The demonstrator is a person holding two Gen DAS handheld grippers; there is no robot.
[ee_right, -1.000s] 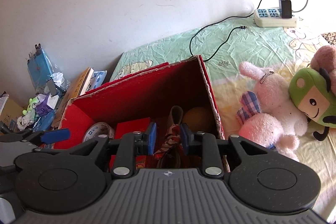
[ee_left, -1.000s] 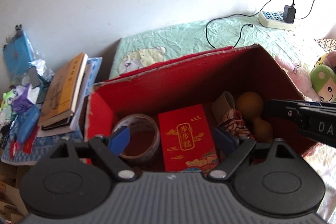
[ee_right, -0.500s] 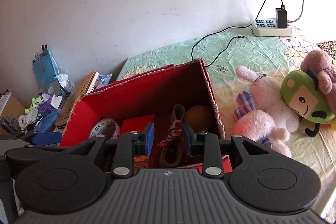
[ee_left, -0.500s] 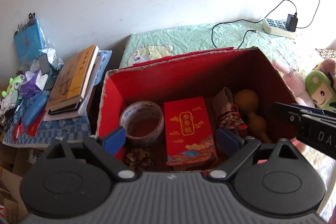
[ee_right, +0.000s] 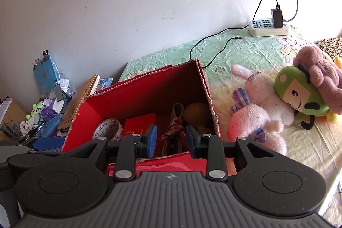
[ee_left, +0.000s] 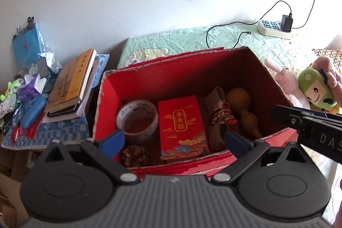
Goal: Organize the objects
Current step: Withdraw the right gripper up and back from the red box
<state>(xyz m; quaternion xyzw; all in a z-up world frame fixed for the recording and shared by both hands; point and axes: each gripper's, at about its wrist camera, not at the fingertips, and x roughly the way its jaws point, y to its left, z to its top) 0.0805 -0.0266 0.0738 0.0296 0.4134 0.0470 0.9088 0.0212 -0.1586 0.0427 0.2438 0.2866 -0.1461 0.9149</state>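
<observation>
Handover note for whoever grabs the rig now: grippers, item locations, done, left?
Left gripper: open, empty, over the red box.
Right gripper: part open, empty, at the box's near rim.
In the box: tape roll, pinecone, red packet box, small shoe, gourd.
Outside: plush toys on the bed, books left of the box.
Done: five items boxed.
Left: likely the plush toys; target unclear.

The left tongs (ee_left: 174, 141) stand wide apart above an open red cardboard box (ee_left: 149, 82) on the bed. Inside lie a clear tape roll (ee_left: 136, 119), a brown pine cone (ee_left: 135, 155), a red printed packet (ee_left: 182, 127), a patterned shoe (ee_left: 221, 119) and a tan gourd (ee_left: 242, 108).
</observation>
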